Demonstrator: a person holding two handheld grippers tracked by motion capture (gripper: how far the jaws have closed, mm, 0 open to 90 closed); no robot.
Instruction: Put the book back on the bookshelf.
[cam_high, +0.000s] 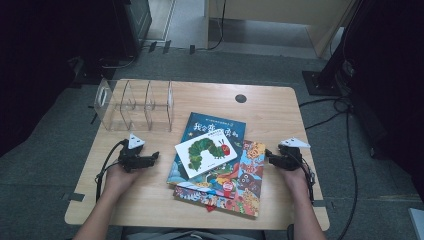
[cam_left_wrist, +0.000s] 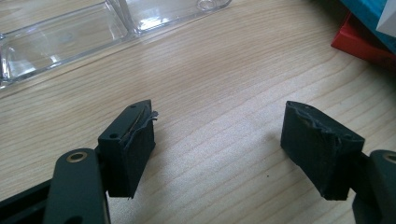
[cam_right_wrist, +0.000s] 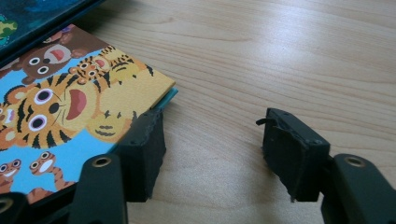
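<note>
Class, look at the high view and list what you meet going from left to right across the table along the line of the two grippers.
Left gripper → caterpillar book → tiger book → right gripper.

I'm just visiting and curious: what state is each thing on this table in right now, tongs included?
Left tongs: open, nothing between the jaws, over bare wood.
Right tongs: open, holding nothing, at the corner of the tiger book.
Caterpillar book: closed, lying flat on top of the stack.
Blue book: closed, flat, partly covered.
Tiger book: closed, flat, near the bottom of the stack.
Clear divider rack: upright, compartments empty.
</note>
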